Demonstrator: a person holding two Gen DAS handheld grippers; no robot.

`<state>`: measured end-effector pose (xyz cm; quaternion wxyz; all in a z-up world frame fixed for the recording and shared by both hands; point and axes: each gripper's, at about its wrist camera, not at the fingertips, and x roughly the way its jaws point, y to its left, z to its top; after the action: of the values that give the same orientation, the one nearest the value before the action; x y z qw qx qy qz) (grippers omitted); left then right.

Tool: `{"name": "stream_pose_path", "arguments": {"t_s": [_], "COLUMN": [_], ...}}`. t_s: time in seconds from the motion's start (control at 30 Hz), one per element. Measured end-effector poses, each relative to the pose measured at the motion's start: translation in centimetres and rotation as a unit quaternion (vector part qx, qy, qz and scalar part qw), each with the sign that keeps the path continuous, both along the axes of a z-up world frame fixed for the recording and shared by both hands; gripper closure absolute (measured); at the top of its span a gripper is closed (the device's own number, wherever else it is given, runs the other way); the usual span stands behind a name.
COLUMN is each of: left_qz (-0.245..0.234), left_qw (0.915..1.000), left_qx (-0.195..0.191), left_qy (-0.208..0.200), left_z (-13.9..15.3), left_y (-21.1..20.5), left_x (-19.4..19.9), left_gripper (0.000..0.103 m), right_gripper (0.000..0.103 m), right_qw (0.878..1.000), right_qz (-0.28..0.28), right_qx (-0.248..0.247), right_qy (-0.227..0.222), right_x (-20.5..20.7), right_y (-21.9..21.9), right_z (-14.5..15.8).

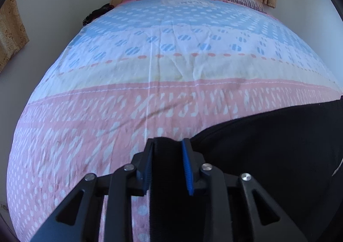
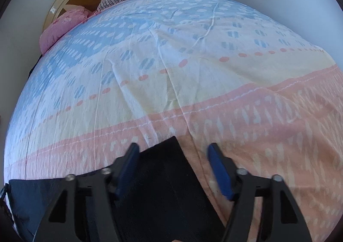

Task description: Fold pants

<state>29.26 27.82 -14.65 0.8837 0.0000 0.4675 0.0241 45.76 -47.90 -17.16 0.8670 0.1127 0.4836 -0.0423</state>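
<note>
- Left wrist view: the left gripper is clamped on a band of the black pants, which runs straight back between its blue pads. The rest of the garment spreads off to the gripper's right over the bed. Judged from this, a fold is in hand, with one edge held.
- Right wrist view: the right gripper stands wide apart and holds nothing. A corner of the pants lies flat on the bed between and just below its fingers, reaching to the gripper's left.
- The next move likely calls for the right gripper to drop onto that corner and close, so both ends can be carried over together.
</note>
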Motion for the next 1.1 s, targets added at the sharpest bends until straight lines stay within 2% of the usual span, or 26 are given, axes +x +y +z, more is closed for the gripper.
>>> {"name": "stream_pose_path", "arguments": {"t_s": [0.03,0.07,0.13,0.3,0.5,0.77,0.9,1.1], "left_qz": [-0.003,-0.010,-0.004,0.002,-0.004,-0.009,-0.024,-0.041], "left_qw": [1.0000,0.9999,1.0000,0.9988,0.9952,0.9828,0.9752,0.9705], "left_qx": [-0.001,-0.006,-0.007,-0.035,-0.067,-0.131,-0.157,-0.171], "left_qy": [0.003,0.002,0.004,-0.034,-0.072,-0.129,-0.154,-0.165], "left_z": [0.0,0.2,0.3,2.1,4.3,6.1,6.9,6.7], "left_y": [-0.1,-0.3,-0.4,0.3,1.1,2.2,2.3,2.4], "left_x": [0.1,0.1,0.3,-1.1,-3.7,-8.0,-10.3,-13.3], "left_gripper": [0.085,0.090,0.091,0.092,0.092,0.092,0.092,0.092], "right_gripper": [0.079,0.084,0.097,0.097,0.097,0.098,0.098,0.098], "right_qw": [1.000,1.000,1.000,0.999,0.992,0.978,0.972,0.972], "right_qz": [0.009,0.014,0.022,0.032,0.042,0.062,0.071,0.073], "right_qx": [0.002,0.008,0.009,0.005,0.024,0.044,0.056,0.065], "right_qy": [0.003,0.004,0.002,-0.041,-0.118,-0.196,-0.217,-0.213], "right_x": [0.1,0.0,-0.3,-2.9,-7.6,-15.4,-19.1,-23.4], "right_y": [0.2,0.3,0.4,0.1,-1.0,-1.8,-2.2,-3.3], "right_z": [0.0,0.0,0.5,3.1,7.0,10.2,10.7,9.4]}}
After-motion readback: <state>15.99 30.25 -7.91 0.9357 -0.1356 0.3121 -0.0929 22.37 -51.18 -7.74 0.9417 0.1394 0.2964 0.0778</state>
